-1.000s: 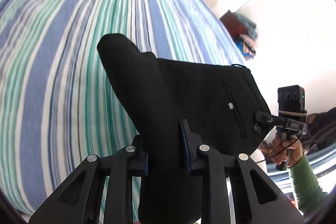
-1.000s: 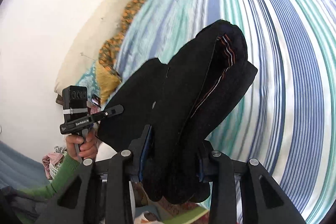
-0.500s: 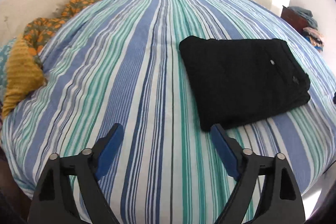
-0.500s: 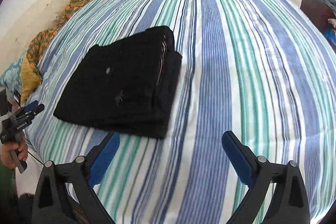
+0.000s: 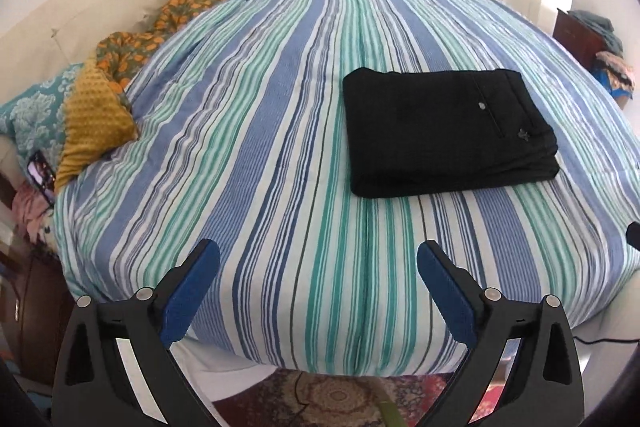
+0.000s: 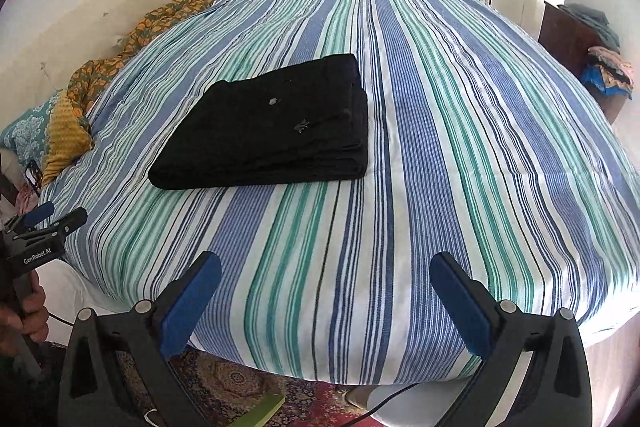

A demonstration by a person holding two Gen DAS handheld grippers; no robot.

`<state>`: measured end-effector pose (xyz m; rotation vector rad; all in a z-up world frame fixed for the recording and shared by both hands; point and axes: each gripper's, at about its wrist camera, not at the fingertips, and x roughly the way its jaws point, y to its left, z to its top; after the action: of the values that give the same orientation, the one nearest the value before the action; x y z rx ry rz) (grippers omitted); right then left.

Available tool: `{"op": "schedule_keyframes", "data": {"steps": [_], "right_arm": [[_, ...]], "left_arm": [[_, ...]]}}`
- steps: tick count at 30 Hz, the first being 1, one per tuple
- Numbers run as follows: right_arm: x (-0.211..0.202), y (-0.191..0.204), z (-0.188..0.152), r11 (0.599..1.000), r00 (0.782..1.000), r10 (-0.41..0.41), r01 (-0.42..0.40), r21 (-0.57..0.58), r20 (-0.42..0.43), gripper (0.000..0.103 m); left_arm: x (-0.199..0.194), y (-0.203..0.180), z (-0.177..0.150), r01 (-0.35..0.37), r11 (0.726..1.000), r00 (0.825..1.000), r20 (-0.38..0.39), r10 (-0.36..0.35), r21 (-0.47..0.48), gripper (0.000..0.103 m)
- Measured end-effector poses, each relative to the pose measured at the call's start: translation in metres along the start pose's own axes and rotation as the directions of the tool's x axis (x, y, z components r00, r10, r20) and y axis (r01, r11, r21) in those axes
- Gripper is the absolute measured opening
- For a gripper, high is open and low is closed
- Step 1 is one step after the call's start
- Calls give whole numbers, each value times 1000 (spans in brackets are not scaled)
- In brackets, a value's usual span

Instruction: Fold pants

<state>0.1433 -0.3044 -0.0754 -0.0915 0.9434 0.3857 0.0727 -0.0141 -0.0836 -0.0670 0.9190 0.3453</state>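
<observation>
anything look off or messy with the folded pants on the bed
Nothing stands out. The black pants lie flat in a tidy rectangular stack on the striped bedspread, edges roughly aligned. Left gripper and right gripper are both open, clear of them.

right gripper point(image 5: 633, 235): only a dark tip shows at the left view's right edge
left hand point(image 6: 24, 311): cut by the frame edge
pants point(image 5: 444, 131): inner layers hidden — fold count unclear

One folded pants point(image 5: 446, 131), two grippers, one bed point(image 5: 280, 147)
</observation>
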Motion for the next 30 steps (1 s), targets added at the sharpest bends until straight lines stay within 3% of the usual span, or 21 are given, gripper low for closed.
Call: {"op": "schedule_keyframes", "data": {"steps": [3,12,16,30], "right_arm": [[-9,18,9,997,999,-54,54,-46,-1,103],[-48,46,26,995,998,-57,56,-77,-4,103],[-59,58,24,987,995,-100,100,-125,12,103],[-89,76,21,972,990,-126,136,-194,64,103]], "left_arm": [[-16,-2,4,13,1000,1000,2,-13,-3,99],[-51,-3,14,-1,1000,999,47,1,12,99],[-56,-6,11,-6,999,999,49,4,33,100],[-80,-6,8,77,997,997,12,-77,18,102]]}}
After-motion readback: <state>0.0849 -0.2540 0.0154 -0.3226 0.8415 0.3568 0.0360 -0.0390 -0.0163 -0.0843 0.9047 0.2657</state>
